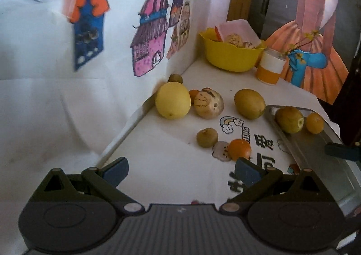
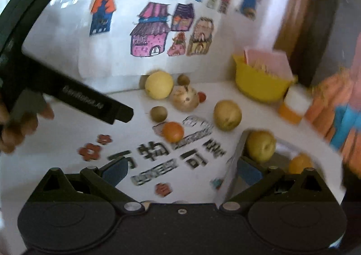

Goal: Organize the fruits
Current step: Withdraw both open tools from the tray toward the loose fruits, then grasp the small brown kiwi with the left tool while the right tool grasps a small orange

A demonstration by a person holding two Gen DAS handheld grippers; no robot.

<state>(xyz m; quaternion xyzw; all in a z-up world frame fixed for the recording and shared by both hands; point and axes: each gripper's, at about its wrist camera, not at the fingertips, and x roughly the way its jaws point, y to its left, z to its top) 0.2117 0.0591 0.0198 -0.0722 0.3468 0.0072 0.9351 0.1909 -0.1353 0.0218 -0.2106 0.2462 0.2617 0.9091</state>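
- The left gripper (image 1: pixel 181 170) is held over the near part of the white table (image 1: pixel 162 164). Its jaws stand wide apart and hold nothing.
- The right gripper (image 2: pixel 180 170) is also spread wide and empty. Its right finger (image 2: pixel 249 170) is over the near corner of the grey tray (image 2: pixel 239 142).
- Nearest to the left gripper is the small orange fruit (image 1: pixel 239 149). It lies ahead and to the right, just beyond the right fingertip (image 1: pixel 247 170). It is round, so no long axis matters for the grip.
- Just beside it, a little farther and to the left, is a small brown-green fruit (image 1: pixel 207 137).
- On the tray two fruits lie already: a green-yellow one (image 1: pixel 289 119) and a small orange one (image 1: pixel 315 122). In my judgement the sorting is partly done.
- Farther back, loose on the table, are an oval green-yellow fruit (image 1: pixel 249 103), a striped fruit (image 1: pixel 209 106) and a big yellow fruit (image 1: pixel 172 103) near the wall.
- At the far end stand a yellow bowl (image 1: pixel 230 56) and an orange-white cup (image 1: pixel 270 67).
- The left hand seems nearer to the orange fruit.
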